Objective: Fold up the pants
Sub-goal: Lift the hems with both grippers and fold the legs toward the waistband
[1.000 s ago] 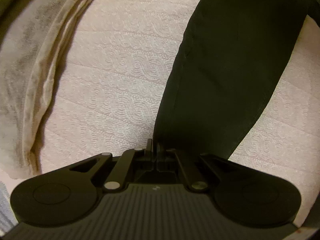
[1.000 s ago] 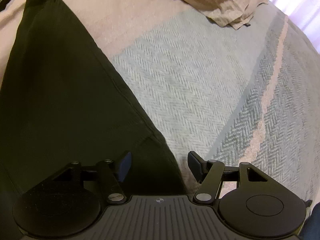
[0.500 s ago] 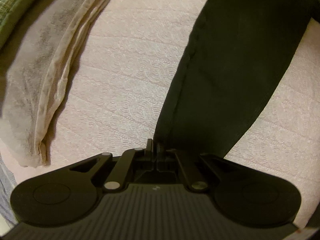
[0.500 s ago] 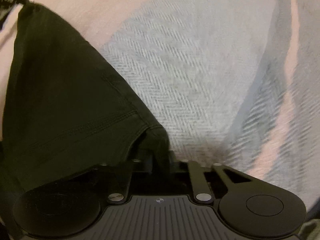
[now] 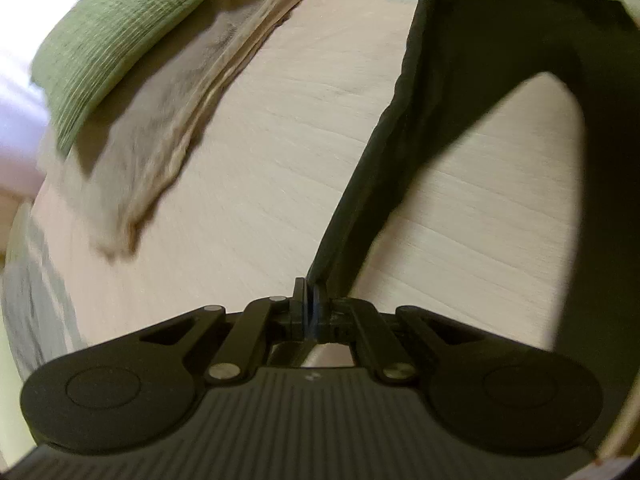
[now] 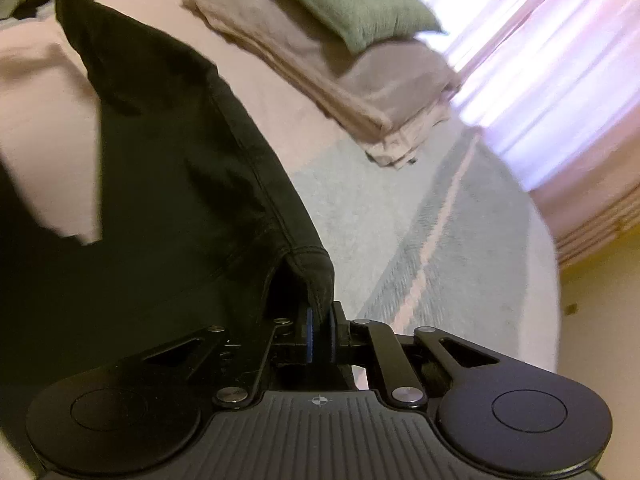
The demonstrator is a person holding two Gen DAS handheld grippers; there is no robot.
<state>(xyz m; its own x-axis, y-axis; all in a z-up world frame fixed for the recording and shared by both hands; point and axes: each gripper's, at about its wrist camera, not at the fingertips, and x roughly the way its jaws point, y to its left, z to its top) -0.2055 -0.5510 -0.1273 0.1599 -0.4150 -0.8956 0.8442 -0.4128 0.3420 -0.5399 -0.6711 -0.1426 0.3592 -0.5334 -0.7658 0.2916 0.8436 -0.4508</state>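
Dark black pants [image 5: 472, 80] hang stretched above a pale pink bedspread [image 5: 260, 184]. My left gripper [image 5: 309, 298] is shut on a narrow edge of the fabric, which runs taut up and to the right from its fingers. In the right wrist view, my right gripper [image 6: 320, 320] is shut on a hemmed corner of the pants [image 6: 168, 168], which drape away to the upper left. The far top corner of the garment is pinched by the other gripper at the upper left edge of that view.
A green cushion [image 6: 352, 4] lies on a folded beige blanket [image 6: 360, 80] at the far side of the bed. A pale blue herringbone throw [image 6: 440, 208] covers the bed to the right. Bright curtains [image 6: 540, 60] hang behind.
Both grippers have lifted, raising the pants off the bed. My right gripper went from open to shut on the pant corner. More of the cushion and window came into view.
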